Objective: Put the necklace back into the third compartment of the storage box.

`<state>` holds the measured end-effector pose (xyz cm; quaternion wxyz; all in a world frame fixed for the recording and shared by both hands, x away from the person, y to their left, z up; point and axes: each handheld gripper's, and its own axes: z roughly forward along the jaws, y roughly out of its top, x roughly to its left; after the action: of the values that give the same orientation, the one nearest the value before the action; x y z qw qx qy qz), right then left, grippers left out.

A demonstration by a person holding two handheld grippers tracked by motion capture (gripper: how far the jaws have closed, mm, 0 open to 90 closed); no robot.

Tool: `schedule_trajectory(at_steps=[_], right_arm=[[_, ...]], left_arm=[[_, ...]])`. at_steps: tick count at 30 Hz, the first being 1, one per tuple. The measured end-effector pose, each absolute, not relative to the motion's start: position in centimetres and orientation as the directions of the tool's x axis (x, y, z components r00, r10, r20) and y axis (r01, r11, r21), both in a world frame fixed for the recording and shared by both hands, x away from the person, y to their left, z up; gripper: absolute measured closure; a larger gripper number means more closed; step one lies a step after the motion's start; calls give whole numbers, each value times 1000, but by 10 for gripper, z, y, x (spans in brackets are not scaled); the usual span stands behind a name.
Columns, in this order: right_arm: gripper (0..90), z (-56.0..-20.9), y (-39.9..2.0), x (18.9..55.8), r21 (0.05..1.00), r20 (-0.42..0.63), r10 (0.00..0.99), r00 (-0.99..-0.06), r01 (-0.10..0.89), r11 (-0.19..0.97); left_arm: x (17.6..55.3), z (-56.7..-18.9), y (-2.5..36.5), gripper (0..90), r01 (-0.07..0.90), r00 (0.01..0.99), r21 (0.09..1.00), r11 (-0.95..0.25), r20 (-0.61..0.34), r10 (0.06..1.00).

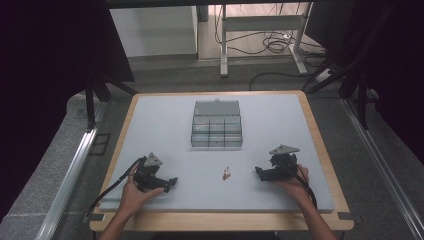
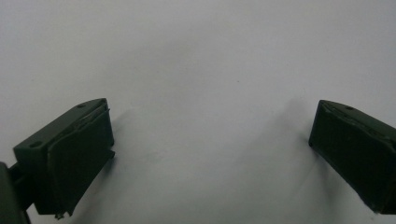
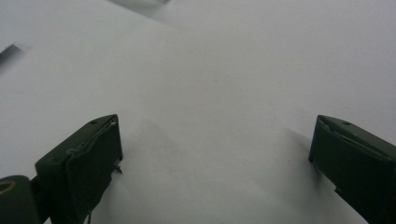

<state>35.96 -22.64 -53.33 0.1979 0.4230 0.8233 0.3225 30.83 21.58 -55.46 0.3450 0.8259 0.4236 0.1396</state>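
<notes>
Fingers (image 2: 79, 154) on both my grippers, left (image 1: 169, 184) and right (image 1: 260, 172), spread wide and empty on the counter (image 1: 165, 120). Box (image 1: 216, 125) open, small parts (image 1: 227, 173) untouched; nothing appears started.

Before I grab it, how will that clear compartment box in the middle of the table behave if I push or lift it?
The compartment box looks like thin clear plastic, so probably light and rigid. It sits flat and low, so it would likely slide on the smooth mat rather than tip. Its raised lid may flap when lifted.
</notes>
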Motion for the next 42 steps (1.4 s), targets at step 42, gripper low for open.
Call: schedule_trajectory(at_steps=[42], right_arm=[[146,-523,-220,346,670,-67,834,-548,594,445]], left_arm=[[308,-555,216,0,603,602,688,-403,-62,796]])
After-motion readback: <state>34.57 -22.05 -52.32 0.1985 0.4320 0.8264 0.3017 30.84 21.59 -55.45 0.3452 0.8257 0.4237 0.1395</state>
